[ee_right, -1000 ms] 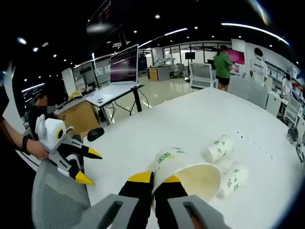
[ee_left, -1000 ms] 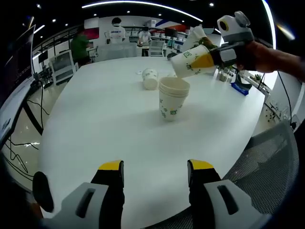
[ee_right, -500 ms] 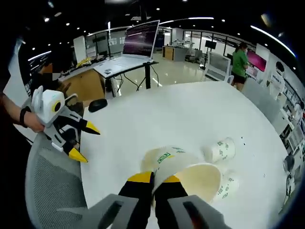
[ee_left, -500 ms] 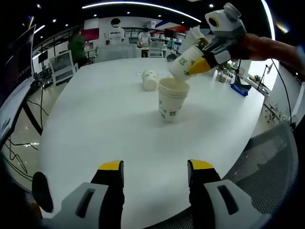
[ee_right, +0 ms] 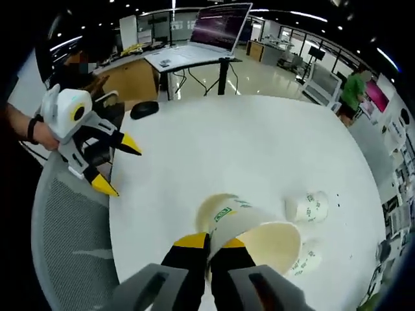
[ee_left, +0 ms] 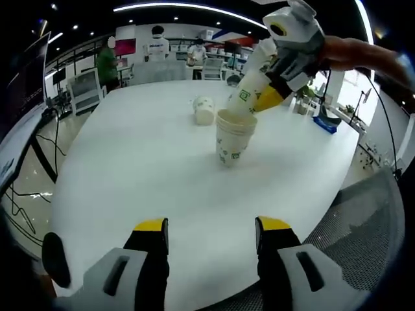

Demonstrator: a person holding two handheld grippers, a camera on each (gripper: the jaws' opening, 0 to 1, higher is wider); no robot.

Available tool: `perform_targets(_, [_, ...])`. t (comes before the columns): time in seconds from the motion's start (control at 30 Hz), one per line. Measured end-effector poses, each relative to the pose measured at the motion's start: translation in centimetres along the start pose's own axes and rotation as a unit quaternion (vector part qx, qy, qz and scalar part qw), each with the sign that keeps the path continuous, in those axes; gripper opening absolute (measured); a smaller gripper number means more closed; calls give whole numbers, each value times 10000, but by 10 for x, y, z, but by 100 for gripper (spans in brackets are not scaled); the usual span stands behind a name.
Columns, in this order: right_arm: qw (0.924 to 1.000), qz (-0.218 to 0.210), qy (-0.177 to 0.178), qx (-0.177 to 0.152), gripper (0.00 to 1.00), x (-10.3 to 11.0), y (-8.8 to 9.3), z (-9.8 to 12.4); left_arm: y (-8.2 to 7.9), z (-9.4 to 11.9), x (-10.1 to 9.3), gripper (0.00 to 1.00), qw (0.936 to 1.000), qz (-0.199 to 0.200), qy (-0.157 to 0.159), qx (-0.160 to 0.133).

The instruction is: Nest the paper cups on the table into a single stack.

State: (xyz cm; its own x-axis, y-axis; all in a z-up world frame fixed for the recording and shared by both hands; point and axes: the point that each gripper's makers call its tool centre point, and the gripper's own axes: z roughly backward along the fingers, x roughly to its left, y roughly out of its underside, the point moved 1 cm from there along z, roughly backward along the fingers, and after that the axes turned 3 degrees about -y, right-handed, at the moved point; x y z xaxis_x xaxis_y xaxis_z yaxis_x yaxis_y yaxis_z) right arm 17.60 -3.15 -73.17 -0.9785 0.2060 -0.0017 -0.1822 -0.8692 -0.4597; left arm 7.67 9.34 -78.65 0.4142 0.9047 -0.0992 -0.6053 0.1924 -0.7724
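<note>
Right gripper (ee_left: 269, 97) pinching a paper cup (ee_left: 249, 91) by its rim, tilted just above the upright stack (ee_left: 233, 136) mid-table — not seated yet, loose cups (ee_right: 308, 207) on their sides left; left gripper (ee_left: 211, 233) spread, empty.

A round white table (ee_left: 130, 162) carries an upright stack of paper cups (ee_left: 232, 139) and, just beyond it, a lone cup (ee_left: 204, 109) on its side.

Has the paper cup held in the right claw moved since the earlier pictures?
Yes. In the left gripper view the held cup has swung toward the upright cup stack on the table, its base now at the stack's rim.
</note>
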Motion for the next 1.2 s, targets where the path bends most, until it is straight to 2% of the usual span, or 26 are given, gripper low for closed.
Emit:
perform_targets(0.03, [9998, 115, -44, 178, 0, 1, 4, 0, 0, 0, 0, 53, 10000, -1, 1, -2])
perform_targets(0.07, [9999, 122, -13, 110, 0, 0, 0, -1, 0, 0, 0, 53, 10000, 0, 6, -7])
perform_targets(0.17, [9995, 224, -53, 233, 0, 6, -3, -3, -1, 1, -1, 53, 10000, 7, 19, -30])
perform_targets(0.2, [9993, 245, -70, 257, 0, 0, -3, -5, -1, 1, -2, 53, 10000, 11, 33, -38])
perform_targets(0.37, [9990, 273, -56, 350, 0, 4, 0, -6, -3, 2, -4, 52, 10000, -3, 77, -55])
perform_targets(0.8, [9983, 202, -56, 546, 2, -1, -3, -17, -2, 1, -13, 53, 9995, -146, 262, -45])
perform_targets(1.03, [9981, -28, 100, 611, 7, -2, 0, -17, -5, 4, -20, 52, 9990, -47, 440, -69])
perform_targets(1.2, [9979, -327, 270, 484, 10, 0, 1, -12, -4, 5, -26, 52, 9981, 48, 622, 9])
